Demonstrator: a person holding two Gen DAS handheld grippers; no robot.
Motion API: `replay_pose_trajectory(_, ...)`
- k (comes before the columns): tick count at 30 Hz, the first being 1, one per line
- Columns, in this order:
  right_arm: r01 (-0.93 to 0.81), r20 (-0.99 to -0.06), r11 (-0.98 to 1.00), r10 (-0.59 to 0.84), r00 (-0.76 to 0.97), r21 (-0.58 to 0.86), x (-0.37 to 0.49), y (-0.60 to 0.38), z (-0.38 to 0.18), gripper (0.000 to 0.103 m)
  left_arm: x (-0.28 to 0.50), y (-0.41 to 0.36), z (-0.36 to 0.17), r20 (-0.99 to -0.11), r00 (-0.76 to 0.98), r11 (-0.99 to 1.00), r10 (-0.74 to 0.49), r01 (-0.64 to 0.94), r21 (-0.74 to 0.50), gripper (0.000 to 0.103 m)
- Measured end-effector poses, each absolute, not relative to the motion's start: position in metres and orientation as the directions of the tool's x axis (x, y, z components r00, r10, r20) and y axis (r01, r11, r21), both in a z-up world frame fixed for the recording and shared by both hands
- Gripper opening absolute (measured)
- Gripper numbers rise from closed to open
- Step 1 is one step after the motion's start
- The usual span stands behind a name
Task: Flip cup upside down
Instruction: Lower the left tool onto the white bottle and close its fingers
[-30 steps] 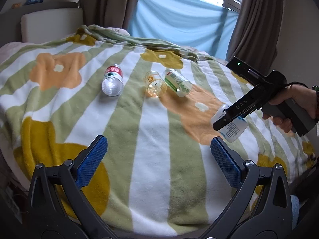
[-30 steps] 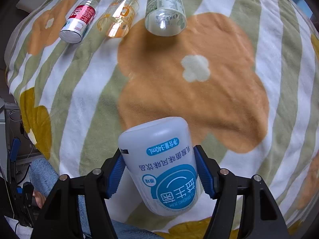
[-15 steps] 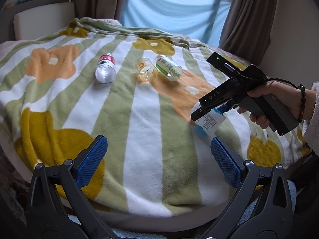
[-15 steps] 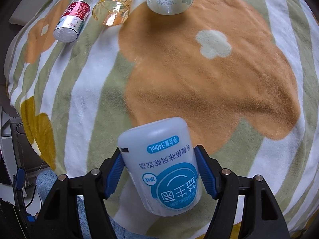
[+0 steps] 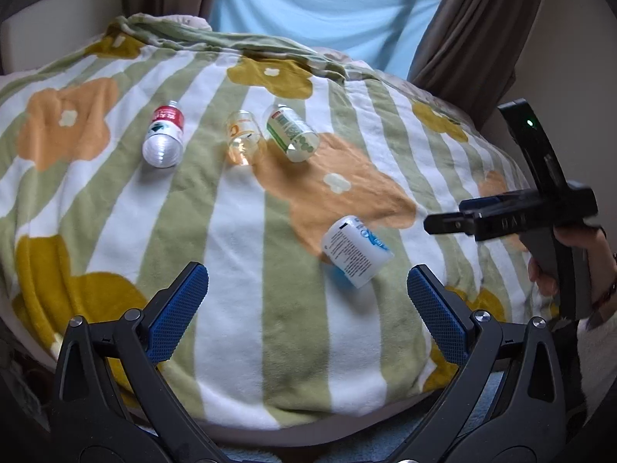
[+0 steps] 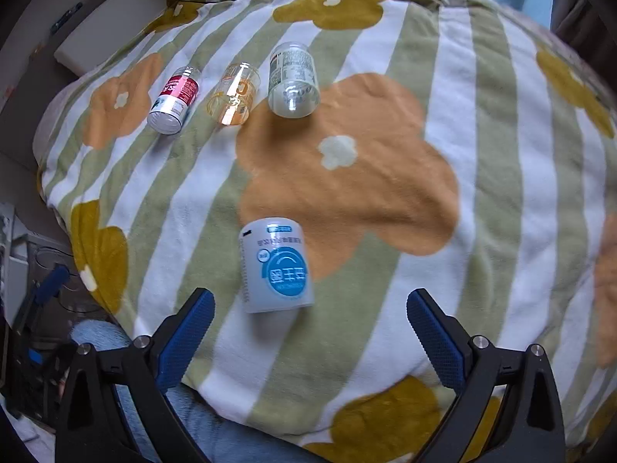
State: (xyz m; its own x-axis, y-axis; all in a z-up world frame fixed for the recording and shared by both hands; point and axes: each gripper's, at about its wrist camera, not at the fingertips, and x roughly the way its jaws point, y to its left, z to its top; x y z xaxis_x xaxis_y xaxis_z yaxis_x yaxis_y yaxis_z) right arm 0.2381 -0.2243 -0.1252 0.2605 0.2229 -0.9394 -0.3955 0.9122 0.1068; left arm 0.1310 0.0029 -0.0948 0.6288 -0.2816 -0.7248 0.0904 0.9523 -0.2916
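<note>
A white cup (image 6: 275,266) with a blue round label stands on the striped blanket (image 6: 501,177), at the near edge of a large orange flower print (image 6: 347,162); its closed, rounded end is uppermost and its label reads inverted, and it leans slightly on the soft cloth. The right gripper (image 6: 310,328) hovers just short of the cup, jaws spread wide apart, its blue pads (image 6: 185,335) to either side of the cup and touching nothing. In the left wrist view the same cup (image 5: 356,250) appears tilted between the left gripper (image 5: 306,310) and the right gripper (image 5: 459,220), the latter held in a hand (image 5: 567,266) at the right edge. The left gripper's jaws are likewise wide apart and empty, low over the near hem of the blanket. Well beyond the cup, three further containers lie in a row across the blanket: a red-labelled one (image 6: 173,100) on the left, a clear orange-printed one (image 6: 233,94) in the middle, and a clear green-labelled one (image 6: 293,79) on the right, the last two nearly touching. Nothing lies between the grippers and the white cup. Brown curtains (image 5: 474,34) and a light-blue sheet (image 5: 316,4) hang behind the bed.
</note>
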Motion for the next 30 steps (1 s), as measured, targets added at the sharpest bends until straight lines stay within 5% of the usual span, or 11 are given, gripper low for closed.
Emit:
replay_pose_trajectory(5, -0.442, -0.900, 0.894, 0.132, 0.416, -0.073, 0.194, -0.255, -0.107, 0.100, 0.187, -0.036, -0.101, -0.809, 0.494, 0.939, -0.320, 0.050, -0.341, 0.103)
replay_pose_trajectory(16, -0.489, -0.835, 0.871, 0.237, 0.496, -0.043, 0.137, -0.302, -0.113, 0.100, 0.274, -0.083, -0.179, -0.915, 0.163, 0.884, -0.369, -0.242, -0.399, 0.103)
replay_pose_trajectory(30, -0.510, -0.790, 0.860, 0.338, 0.512, 0.038, 0.131, -0.337, -0.130, 0.100, 0.308, -0.084, -0.245, -0.959, 0.026, 0.833, -0.281, -0.490, -0.258, 0.089)
